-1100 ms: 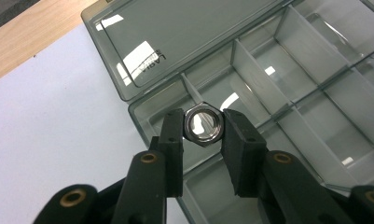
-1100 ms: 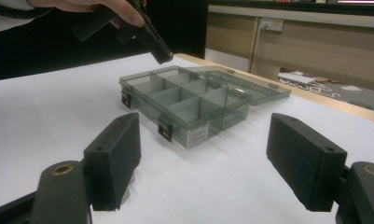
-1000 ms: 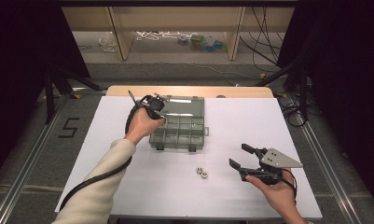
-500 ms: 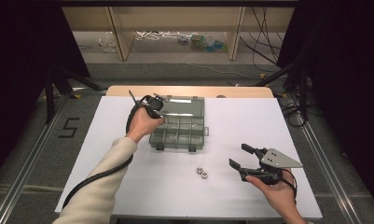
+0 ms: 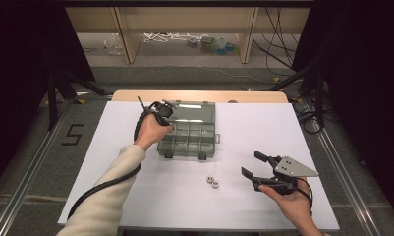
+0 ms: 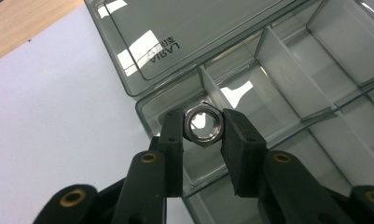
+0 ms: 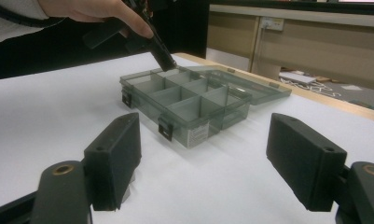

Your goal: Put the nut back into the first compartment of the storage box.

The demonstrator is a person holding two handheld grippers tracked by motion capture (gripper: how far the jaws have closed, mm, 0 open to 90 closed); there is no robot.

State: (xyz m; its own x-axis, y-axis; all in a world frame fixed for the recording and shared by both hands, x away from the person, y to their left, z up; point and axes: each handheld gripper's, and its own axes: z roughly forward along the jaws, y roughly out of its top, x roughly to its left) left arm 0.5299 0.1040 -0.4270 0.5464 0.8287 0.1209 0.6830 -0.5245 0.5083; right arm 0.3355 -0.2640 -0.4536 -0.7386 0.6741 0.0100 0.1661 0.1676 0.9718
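A shiny hex nut [image 6: 203, 124] sits between the jaws of my left gripper [image 6: 203, 129], which is shut on it. It hangs just over a far corner compartment of the open smoky-grey compartment box [image 5: 204, 147], next to the flipped-back lid [image 6: 189, 37]. From above, the left gripper [image 5: 166, 111] stands at the box's far left corner. In the right gripper view the left gripper [image 7: 163, 58] points down into the box [image 7: 194, 109]. My right gripper [image 5: 251, 163] rests near the front right of the table, open and holding nothing [image 7: 203, 154]. Two more nuts [image 5: 212, 181] lie on the table to its left.
The white table top [image 5: 263, 123] has a wooden strip along its far edge. The box's compartments look bare. Beyond the table are a wooden shelf frame [image 5: 184, 29] and cables on the floor. A cable runs along the left forearm [image 5: 111, 177].
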